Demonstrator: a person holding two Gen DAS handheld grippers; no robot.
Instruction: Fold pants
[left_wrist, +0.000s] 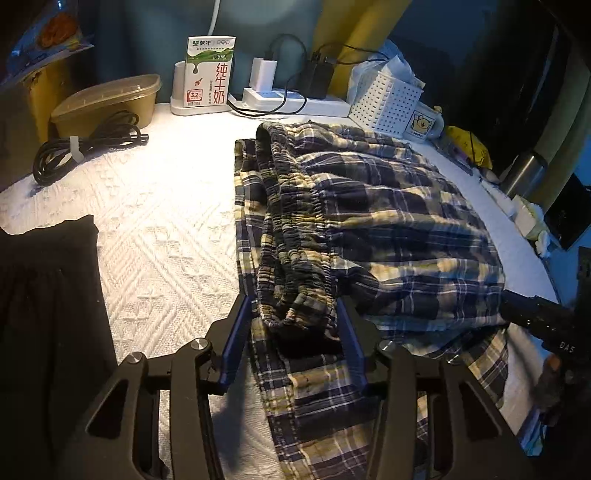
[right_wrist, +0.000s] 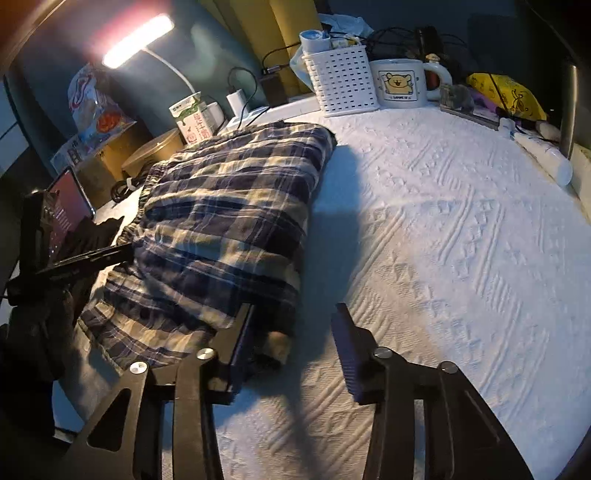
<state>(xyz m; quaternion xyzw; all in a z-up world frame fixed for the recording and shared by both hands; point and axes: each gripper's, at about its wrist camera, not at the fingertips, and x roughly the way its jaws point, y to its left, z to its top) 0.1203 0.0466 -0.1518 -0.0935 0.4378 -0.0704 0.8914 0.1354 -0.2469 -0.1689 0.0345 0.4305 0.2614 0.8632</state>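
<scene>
Left gripper (left_wrist: 293, 301) first: set about half wide, with both blue pads (left_wrist: 234, 343) pressed on the bunched elastic waistband (left_wrist: 291, 221) of the pants (left_wrist: 399, 206), so closed on cloth and not empty. Pointing steeply down toward the white patterned cover (left_wrist: 166, 229). Right gripper (right_wrist: 295, 308): also parted about halfway, but holding nothing. Only the 9 o'clock finger (right_wrist: 242, 339) against the folded edge of the pants, with a corner of cloth hanging a little into the gap. The 3 o'clock finger over bare cover, apart from the cloth. Seen also from the left wrist at 3 o'clock, with one dark finger reaching into the plaid edge. As for the pants: plaid in navy, white and tan, lying folded on the cover, with the waistband laid over the legs and running from 12 to 6 o'clock in the left view. From the right wrist, filling the part from 9 to 11 o'clock. Around them in the left view: carton (left_wrist: 207, 72) at 11 o'clock, power strip (left_wrist: 291, 99) at 12, basket (left_wrist: 384, 99) and mug (left_wrist: 424, 123) at 1, coiled cable (left_wrist: 85, 147) and tub (left_wrist: 107, 99) at 10, black cloth (left_wrist: 44, 314) at 8. In the right view, lit lamp (right_wrist: 136, 40) at 11 o'clock.
</scene>
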